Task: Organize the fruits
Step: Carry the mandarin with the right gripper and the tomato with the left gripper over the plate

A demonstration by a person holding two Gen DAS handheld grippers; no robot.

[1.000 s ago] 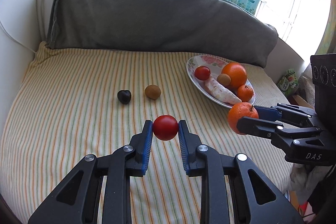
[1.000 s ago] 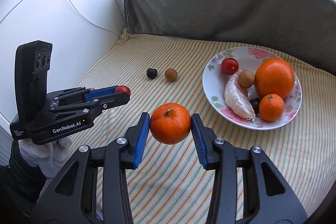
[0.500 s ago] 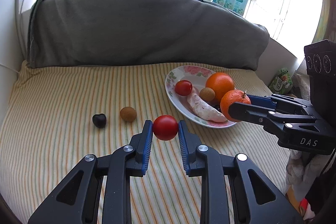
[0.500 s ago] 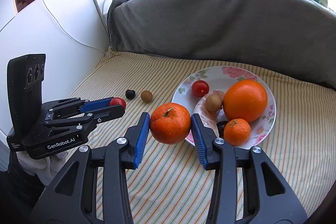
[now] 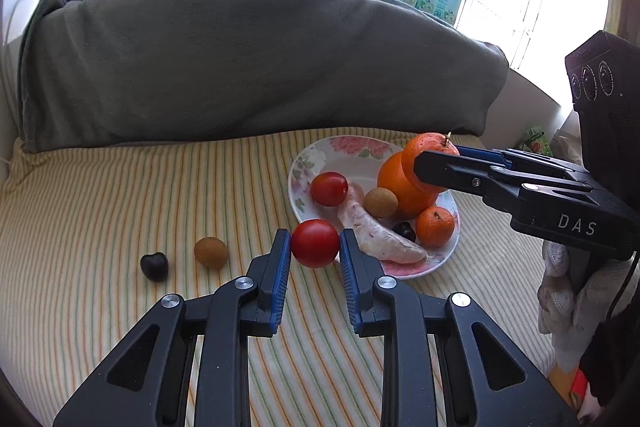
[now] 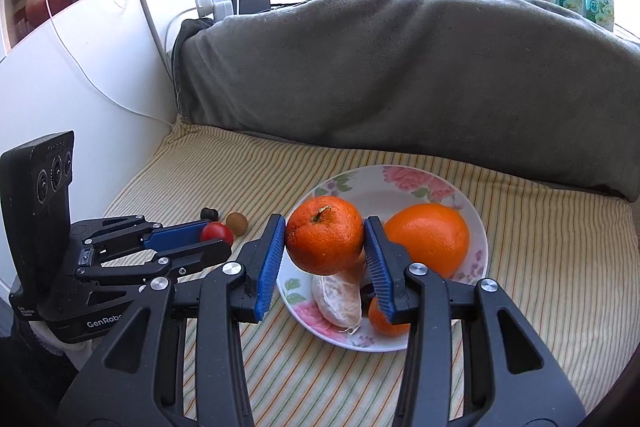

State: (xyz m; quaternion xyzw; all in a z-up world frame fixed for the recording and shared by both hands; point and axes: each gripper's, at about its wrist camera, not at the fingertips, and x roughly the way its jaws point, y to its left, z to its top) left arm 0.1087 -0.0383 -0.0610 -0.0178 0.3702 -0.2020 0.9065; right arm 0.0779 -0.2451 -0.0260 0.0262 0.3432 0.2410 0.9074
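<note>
Fruits are being gathered onto the floral plate [image 6: 404, 175]. The right gripper [image 6: 325, 251] clamps a tangerine [image 6: 325, 235] above the plate, probably to set it beside the large orange [image 6: 428, 239]. The left gripper [image 5: 315, 247] pinches a cherry tomato [image 5: 315, 243] just short of the rim; a cherry [image 5: 154, 266] and longan [image 5: 211, 252] lie on the striped cloth [image 5: 100, 203].

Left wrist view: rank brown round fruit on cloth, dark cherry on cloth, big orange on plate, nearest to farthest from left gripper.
From the left gripper, shut on a tomato:
1. Brown round fruit, just to its left on the cloth.
2. Dark cherry, farther left.
3. Big orange, ahead right on the plate.
</note>
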